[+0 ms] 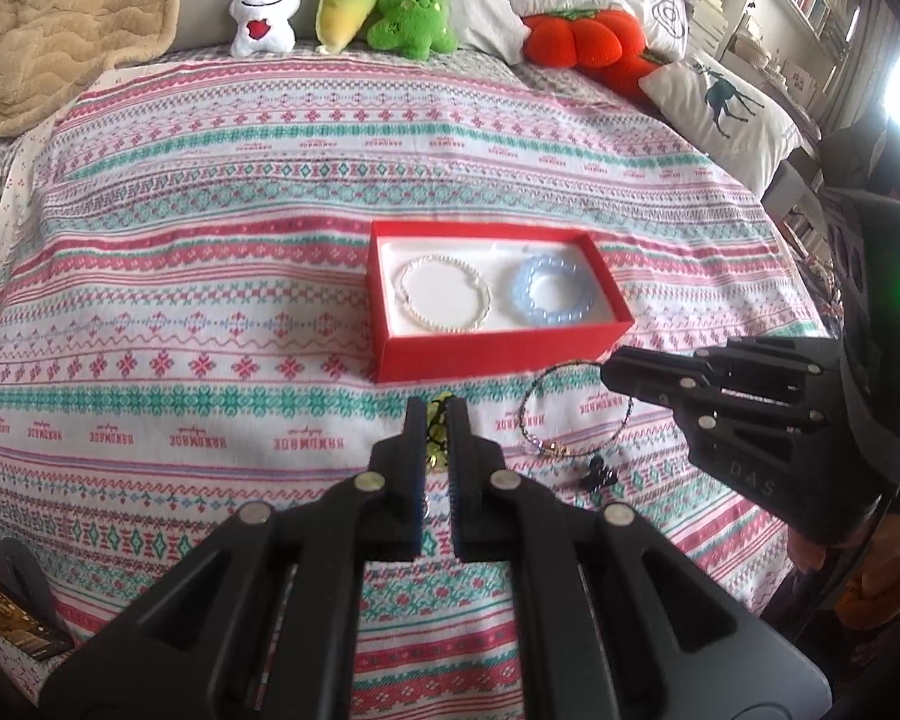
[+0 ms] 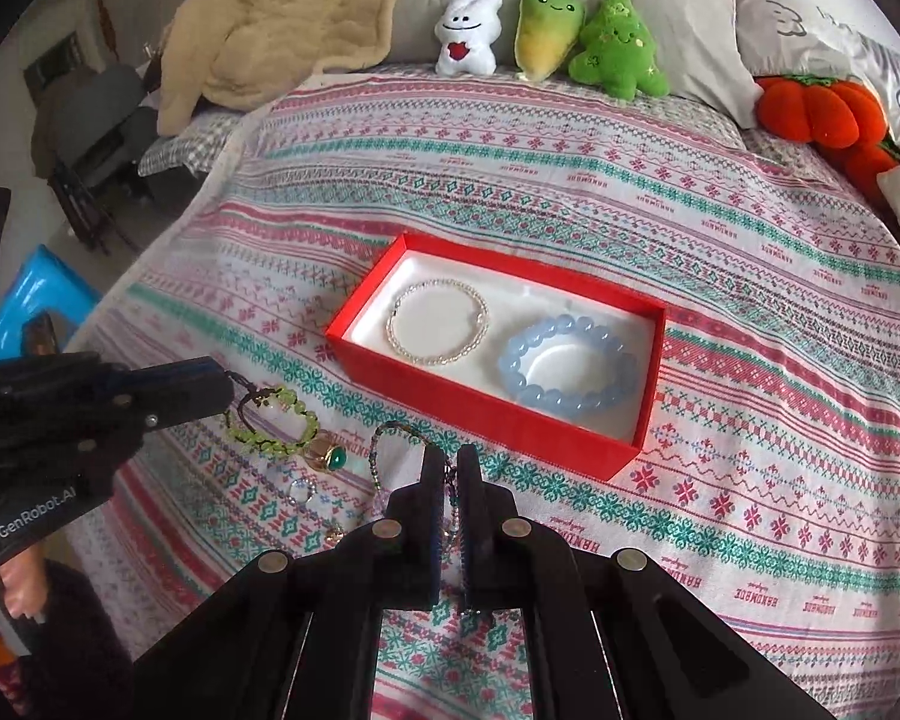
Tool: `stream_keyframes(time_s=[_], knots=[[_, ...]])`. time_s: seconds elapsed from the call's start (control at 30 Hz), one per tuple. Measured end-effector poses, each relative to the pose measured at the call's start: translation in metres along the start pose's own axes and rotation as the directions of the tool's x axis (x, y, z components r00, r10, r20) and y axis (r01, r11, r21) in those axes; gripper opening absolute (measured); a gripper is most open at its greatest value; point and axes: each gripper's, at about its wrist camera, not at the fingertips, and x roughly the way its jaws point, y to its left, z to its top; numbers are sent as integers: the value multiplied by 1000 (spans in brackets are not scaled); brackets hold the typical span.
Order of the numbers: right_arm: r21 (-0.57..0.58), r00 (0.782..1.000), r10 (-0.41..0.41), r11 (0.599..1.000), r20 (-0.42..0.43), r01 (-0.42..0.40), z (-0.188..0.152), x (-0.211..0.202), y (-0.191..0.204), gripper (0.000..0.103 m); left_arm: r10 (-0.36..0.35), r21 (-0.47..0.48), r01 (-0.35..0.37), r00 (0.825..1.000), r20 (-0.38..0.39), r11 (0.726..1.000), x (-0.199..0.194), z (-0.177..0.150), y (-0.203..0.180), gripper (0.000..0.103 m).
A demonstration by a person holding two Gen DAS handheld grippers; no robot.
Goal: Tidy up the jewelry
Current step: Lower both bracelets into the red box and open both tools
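A red box (image 1: 486, 354) (image 2: 486, 414) with a white lining lies open on the patterned bedspread. Inside it are a pearl bracelet (image 1: 445, 294) (image 2: 438, 321) and a blue bead bracelet (image 1: 551, 291) (image 2: 567, 369). My left gripper (image 1: 435, 414) (image 2: 225, 387) is shut on a green bead bracelet (image 2: 273, 426) (image 1: 437, 420) in front of the box. My right gripper (image 2: 449, 459) (image 1: 609, 372) is shut on a thin dark beaded bracelet (image 1: 561, 414) (image 2: 384, 450) beside it. A gold ring with a green stone (image 2: 329, 456) and a small silver ring (image 2: 302, 489) lie on the bedspread between them.
Three plush toys (image 1: 342, 6) (image 2: 546, 30) and a red pumpkin cushion (image 1: 576, 36) (image 2: 816, 108) line the head of the bed. A beige blanket (image 1: 60, 30) lies at the back left. A small dark charm (image 1: 597, 474) lies near the thin bracelet.
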Motion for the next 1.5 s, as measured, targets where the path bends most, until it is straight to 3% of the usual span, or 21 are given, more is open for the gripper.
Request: stream_keyframes(time_s=[0.47, 0.9, 1.0, 1.13, 1.33, 1.5], knots=[[58, 1000, 5, 998, 24, -7, 7, -8, -15, 4, -34, -30, 35, 998, 46, 999, 4, 25, -9, 7], [222, 995, -40, 975, 93, 18, 21, -12, -62, 4, -149, -111, 163, 981, 128, 980, 40, 58, -13, 7], [254, 994, -52, 967, 92, 27, 24, -6, -73, 4, -119, -124, 130, 988, 94, 984, 57, 58, -10, 7], [276, 995, -44, 961, 90, 18, 27, 2, -79, 4, -9, -115, 11, 1000, 18, 993, 81, 54, -3, 7], [293, 996, -18, 956, 87, -9, 34, 18, -80, 4, 54, -113, -55, 998, -13, 992, 87, 49, 7, 7], [287, 997, -45, 957, 68, 24, 37, 35, -78, 4, 74, -99, -75, 997, -16, 992, 84, 47, 9, 7]])
